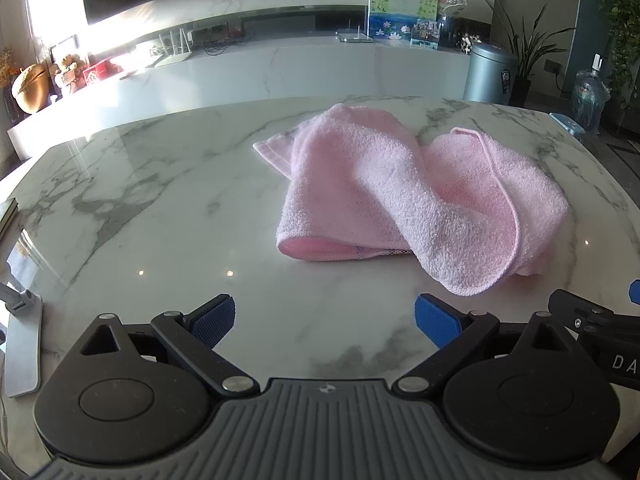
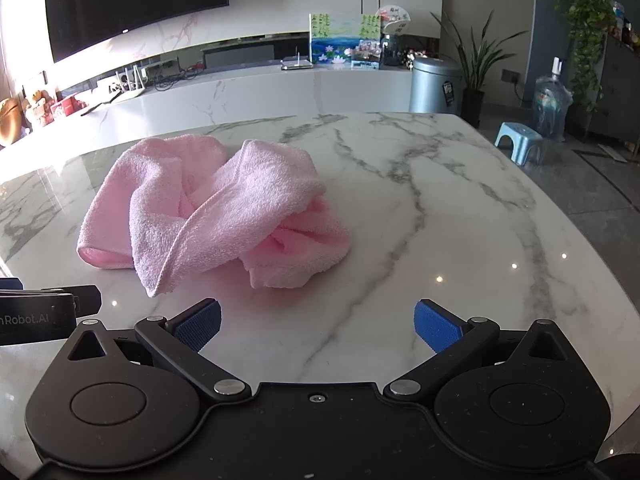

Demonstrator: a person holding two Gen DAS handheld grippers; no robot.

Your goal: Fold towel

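On marble table (image 2: 460, 208), crumpled pink towel (image 2: 216, 208), bare surface rightward to edge

towel (image 1: 404, 196) on table (image 1: 160, 200)

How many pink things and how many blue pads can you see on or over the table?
Pink towel: 1
Blue pads on the left gripper: 2
Blue pads on the right gripper: 2
Total: 5
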